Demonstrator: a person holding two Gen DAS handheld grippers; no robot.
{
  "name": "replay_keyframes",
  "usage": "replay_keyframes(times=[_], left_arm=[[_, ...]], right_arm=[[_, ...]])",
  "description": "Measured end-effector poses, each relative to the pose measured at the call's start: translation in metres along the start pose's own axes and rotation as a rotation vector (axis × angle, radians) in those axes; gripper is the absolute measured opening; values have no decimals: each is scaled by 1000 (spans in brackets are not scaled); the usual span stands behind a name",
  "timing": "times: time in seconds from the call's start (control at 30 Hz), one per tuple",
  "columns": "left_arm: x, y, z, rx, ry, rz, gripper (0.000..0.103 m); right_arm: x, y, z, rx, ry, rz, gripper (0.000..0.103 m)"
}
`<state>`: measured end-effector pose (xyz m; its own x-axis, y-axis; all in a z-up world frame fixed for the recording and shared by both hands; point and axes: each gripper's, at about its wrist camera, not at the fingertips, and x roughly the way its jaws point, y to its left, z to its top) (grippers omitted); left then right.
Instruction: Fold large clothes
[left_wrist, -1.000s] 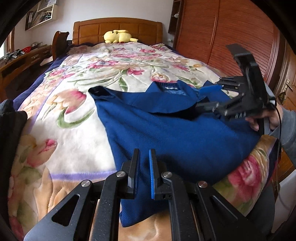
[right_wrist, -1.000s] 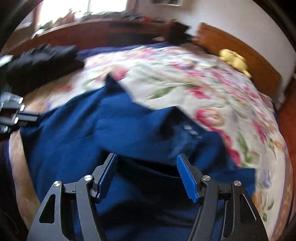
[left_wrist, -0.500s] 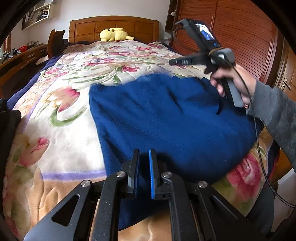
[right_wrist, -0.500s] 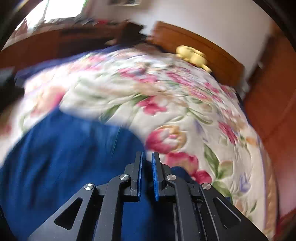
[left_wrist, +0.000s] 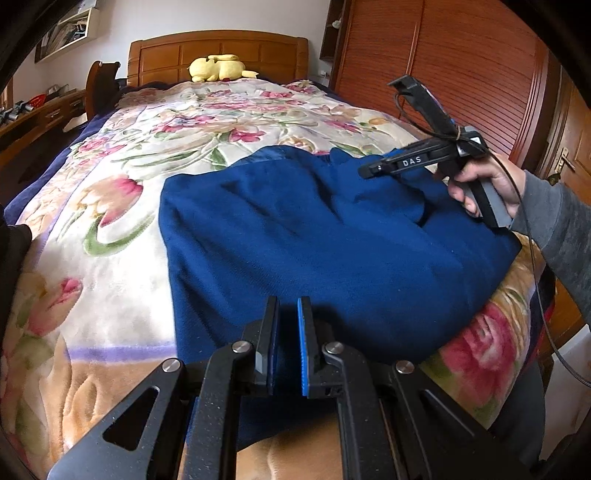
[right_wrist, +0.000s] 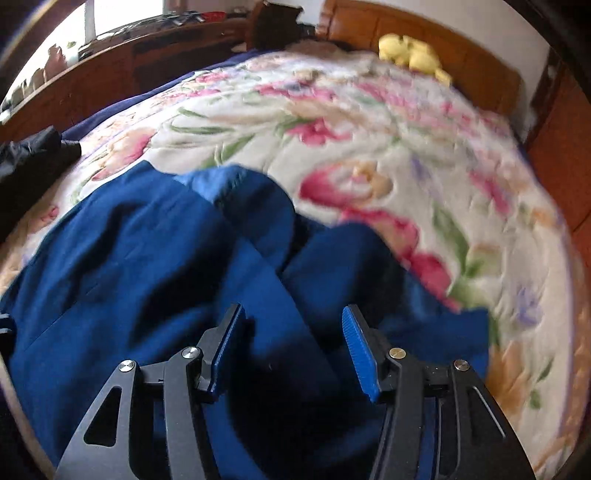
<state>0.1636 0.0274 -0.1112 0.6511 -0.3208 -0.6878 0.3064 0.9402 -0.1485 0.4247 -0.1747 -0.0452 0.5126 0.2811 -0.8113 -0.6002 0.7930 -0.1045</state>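
A large dark blue garment lies spread on the floral bedspread, its far right part bunched into folds. My left gripper sits at the garment's near edge, shut, with blue cloth showing in the narrow gap between its pads. In the left wrist view my right gripper, held by a hand, hovers over the far right folds. In its own view the right gripper is opening. Blue cloth lies under and between its jaws, and the pads do not press on it.
A yellow plush toy rests against the wooden headboard. A wooden wardrobe stands close on the right of the bed. Black clothing lies at the bed's left edge, with a long wooden desk beyond it.
The right gripper shut on the cloth, carried it across the garment, then came down at the far right and opened. The collar side is now covered. The left gripper stayed put.
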Motion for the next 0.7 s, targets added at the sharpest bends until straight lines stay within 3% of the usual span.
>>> replay_keyframes(times=[0.1, 0.13, 0.17, 0.2, 0.47, 0.6, 0.63, 0.7], left_arm=[[0, -3, 2, 4, 0, -5, 9], [0, -4, 2, 7, -1, -7, 9], [1, -5, 3, 9, -1, -8, 9], [1, -6, 4, 11, 0, -6, 9], [2, -4, 5, 14, -3, 0, 9], [2, -4, 0, 7, -10, 10, 9], [3, -5, -1, 6, -5, 12, 9], [5, -5, -5, 1, 4, 15, 9]], right_arm=[[2, -5, 6, 25, 33, 89, 55], [-1, -3, 7, 10, 33, 90, 50], [1, 2, 8, -18, 34, 84, 21], [4, 8, 11, -54, 34, 60, 4], [20, 12, 57, -98, -96, -67, 4], [40, 8, 65, -61, -64, -63, 6], [36, 5, 59, -41, -51, -60, 10], [35, -7, 56, 1, -64, -85, 38]])
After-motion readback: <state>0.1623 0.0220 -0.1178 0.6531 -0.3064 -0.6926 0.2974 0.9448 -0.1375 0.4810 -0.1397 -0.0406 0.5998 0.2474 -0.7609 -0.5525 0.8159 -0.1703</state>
